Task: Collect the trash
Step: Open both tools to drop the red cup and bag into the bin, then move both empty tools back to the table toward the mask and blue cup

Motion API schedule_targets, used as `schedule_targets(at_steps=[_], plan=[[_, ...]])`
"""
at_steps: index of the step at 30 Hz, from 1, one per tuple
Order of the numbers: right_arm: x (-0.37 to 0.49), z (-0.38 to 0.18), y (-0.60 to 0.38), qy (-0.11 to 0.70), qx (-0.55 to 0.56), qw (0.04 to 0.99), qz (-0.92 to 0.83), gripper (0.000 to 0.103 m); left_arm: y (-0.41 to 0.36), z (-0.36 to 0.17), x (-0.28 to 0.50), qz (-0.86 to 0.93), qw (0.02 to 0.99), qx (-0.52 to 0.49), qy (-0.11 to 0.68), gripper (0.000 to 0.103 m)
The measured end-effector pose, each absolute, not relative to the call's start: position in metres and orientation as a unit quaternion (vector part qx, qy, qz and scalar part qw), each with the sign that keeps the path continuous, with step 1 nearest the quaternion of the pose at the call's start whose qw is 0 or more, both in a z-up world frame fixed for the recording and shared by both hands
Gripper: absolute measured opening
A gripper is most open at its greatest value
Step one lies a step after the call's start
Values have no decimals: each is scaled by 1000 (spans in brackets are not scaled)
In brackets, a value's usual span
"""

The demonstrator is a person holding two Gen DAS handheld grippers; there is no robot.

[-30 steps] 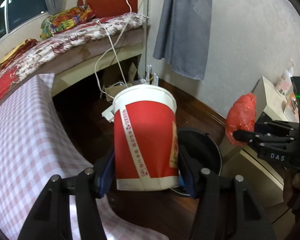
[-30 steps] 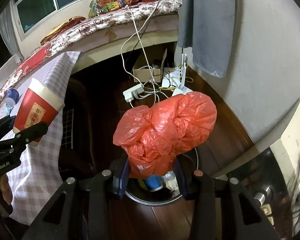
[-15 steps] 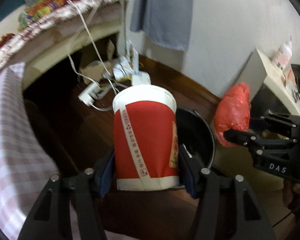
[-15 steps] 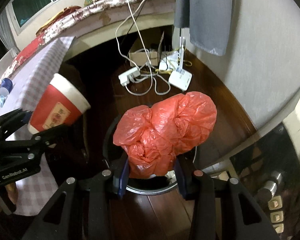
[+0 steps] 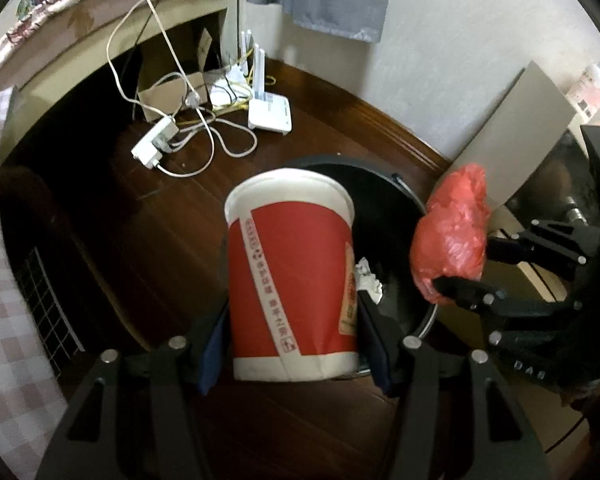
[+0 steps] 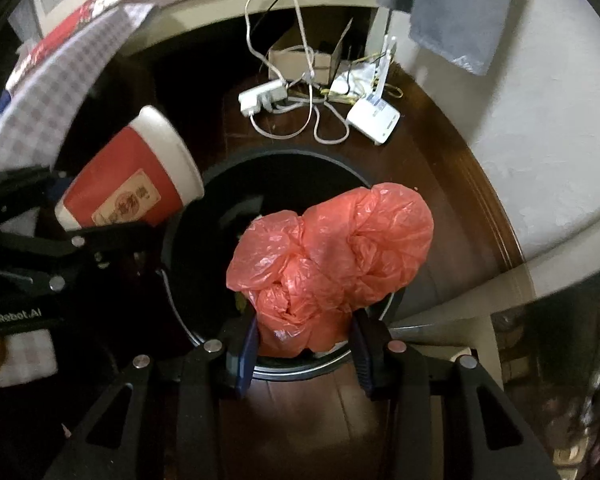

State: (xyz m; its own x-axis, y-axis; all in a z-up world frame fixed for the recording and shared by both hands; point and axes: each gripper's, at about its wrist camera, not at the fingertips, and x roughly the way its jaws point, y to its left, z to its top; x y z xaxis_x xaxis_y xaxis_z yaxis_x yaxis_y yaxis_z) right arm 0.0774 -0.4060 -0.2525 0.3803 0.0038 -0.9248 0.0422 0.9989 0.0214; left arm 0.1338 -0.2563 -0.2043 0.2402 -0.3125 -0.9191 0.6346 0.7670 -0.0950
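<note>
**Both grippers loaded and angled steeply down over the waste bin**

The left gripper [image 5: 294,340] points steeply downward, its jaws about half spread and clamped on the base of a red paper cup [image 5: 290,276] with a white rim; the cup's mouth faces away from the camera, toward 12 o'clock. In the right wrist view the same cup [image 6: 130,184] lies tilted at 10 o'clock, its rim over the bin's edge. The right gripper [image 6: 304,344], also pitched down, has its jaws drawn close and pinching a crumpled red plastic bag [image 6: 332,264] directly above the round black bin [image 6: 204,216]. From the left view the bag [image 5: 452,240] hangs at 3 o'clock of the cup, over the bin's [image 5: 400,216] far rim. White crumpled paper [image 5: 370,280] appears to lie inside the bin, though the interior is dark. A white router [image 5: 270,112] and power strip [image 5: 154,148] sit on the wooden floor [image 5: 160,220] at 11 o'clock.
</note>
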Motion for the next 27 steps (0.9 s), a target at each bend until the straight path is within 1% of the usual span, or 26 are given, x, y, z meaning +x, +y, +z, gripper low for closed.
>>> schedule_targets(at_steps=[3,4,5,6,7,8,14,16,18,23,27], plan=[[86,-271,-404,570,11,822,11,43,-262,-214,136,-305,771,143,541,62],[89,-279,-404,573,8,819,21,43,-264,-218,136,-306,772,139,539,69],[92,-286,-403,577,4,816,27,49,-267,-225,135,-307,769,144,541,77],[95,-294,-403,583,-5,812,20,68,-270,-234,134,-292,768,159,548,91],[94,-302,-404,588,-21,809,-1,78,-269,-238,135,-286,763,164,555,94],[93,-304,-407,587,-22,809,-6,83,-266,-240,135,-286,760,158,561,94],[70,-286,-426,573,37,817,-60,83,-242,-231,128,-247,777,156,558,95],[65,-276,-427,568,58,818,-64,87,-238,-220,124,-248,783,146,551,95],[57,-259,-425,555,74,826,-67,95,-234,-202,117,-250,795,141,534,96],[50,-222,-415,530,83,841,-74,97,-224,-165,111,-249,822,133,495,96],[55,-206,-413,522,79,845,-84,99,-216,-143,114,-244,841,128,466,96]])
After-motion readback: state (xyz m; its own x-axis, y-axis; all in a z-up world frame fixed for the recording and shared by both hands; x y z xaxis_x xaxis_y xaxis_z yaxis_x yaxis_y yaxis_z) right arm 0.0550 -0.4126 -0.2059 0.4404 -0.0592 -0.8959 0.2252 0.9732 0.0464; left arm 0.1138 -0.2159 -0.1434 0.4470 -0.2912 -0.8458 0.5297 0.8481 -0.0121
